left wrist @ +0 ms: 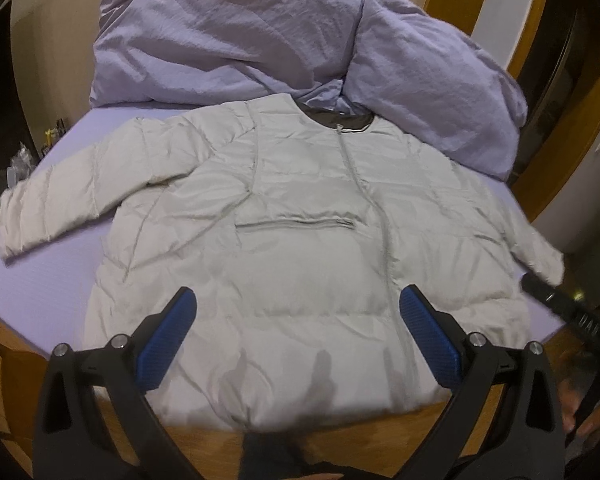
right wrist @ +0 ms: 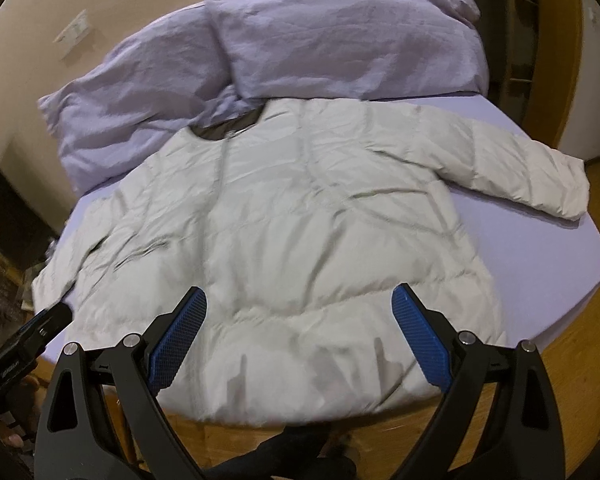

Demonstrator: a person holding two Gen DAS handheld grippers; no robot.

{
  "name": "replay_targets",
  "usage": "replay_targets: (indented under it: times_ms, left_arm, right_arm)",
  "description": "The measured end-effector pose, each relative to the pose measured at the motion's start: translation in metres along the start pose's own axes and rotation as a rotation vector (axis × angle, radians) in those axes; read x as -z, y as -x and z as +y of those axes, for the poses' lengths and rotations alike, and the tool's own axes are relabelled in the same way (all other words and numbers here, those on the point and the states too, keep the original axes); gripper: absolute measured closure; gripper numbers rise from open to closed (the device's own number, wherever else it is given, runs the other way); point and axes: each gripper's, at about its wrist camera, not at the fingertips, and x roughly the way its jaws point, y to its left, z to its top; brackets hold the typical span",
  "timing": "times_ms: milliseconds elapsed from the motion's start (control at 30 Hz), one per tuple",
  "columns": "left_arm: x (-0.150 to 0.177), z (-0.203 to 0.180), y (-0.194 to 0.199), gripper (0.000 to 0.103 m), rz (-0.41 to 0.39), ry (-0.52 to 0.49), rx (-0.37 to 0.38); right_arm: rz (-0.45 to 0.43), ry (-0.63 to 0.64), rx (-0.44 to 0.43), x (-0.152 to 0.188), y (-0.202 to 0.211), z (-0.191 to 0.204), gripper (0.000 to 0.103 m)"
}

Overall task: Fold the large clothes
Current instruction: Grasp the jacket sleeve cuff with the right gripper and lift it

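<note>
Hovering left gripper (left wrist: 298,300) and right gripper (right wrist: 298,300), fingers apart, jacket (left wrist: 300,240) hem blurred

Lavender-sheeted bed (left wrist: 40,292) on a wooden frame (left wrist: 4,360), bearing a pale grey puffer jacket (left wrist: 300,240) spread flat with sleeves out, hem overhanging the near edge, and a crumpled lilac duvet (left wrist: 228,40) heaped beyond its collar.
</note>
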Motion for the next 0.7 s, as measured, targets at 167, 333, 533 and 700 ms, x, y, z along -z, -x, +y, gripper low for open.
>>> replay_targets:
  times_ms: [167, 333, 533, 700]
  left_arm:
    - [-0.015, 0.005, -0.029, 0.002, 0.03, -0.009, -0.052]
    - [-0.031, 0.012, -0.058, 0.002, 0.064, 0.015, -0.089]
    - [-0.041, 0.019, -0.081, 0.002, 0.107, 0.026, -0.1]
    - [-0.046, 0.022, -0.089, 0.002, 0.122, 0.022, -0.11]
  right_arm:
    - [0.004, -0.095, 0.114, -0.032, -0.026, -0.055, 0.007]
    - [0.023, -0.189, 0.267, -0.061, -0.053, -0.123, 0.01]
    - [0.063, -0.384, 0.453, -0.081, -0.072, -0.224, 0.02]
    - [0.082, -0.564, 0.54, -0.078, -0.066, -0.295, 0.022]
